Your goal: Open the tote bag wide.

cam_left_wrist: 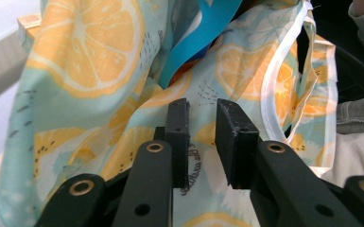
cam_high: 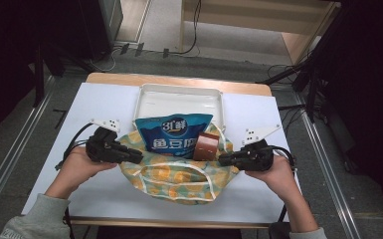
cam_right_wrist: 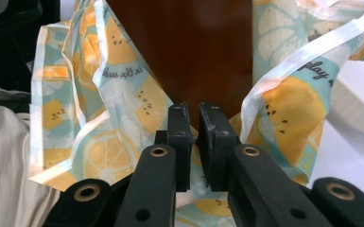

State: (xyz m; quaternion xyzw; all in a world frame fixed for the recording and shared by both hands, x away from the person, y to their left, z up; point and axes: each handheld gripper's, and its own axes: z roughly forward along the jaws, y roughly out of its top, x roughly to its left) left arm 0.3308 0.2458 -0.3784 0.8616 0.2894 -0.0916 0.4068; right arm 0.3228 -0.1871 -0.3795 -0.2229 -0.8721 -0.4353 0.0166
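Inside fabric bag: snack packet, brown box.

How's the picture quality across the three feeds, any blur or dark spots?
High view: table evenly lit, surroundings dark. Left gripper view: lemon-print bag soft up close, jaws sharp. Right gripper view: brown box blurred and featureless, bag print readable.

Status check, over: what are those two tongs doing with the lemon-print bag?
Left tongs slack on lemon-print bag. Right tongs pinching its edge. Blue snack packet, brown box inside. Nothing blocking.
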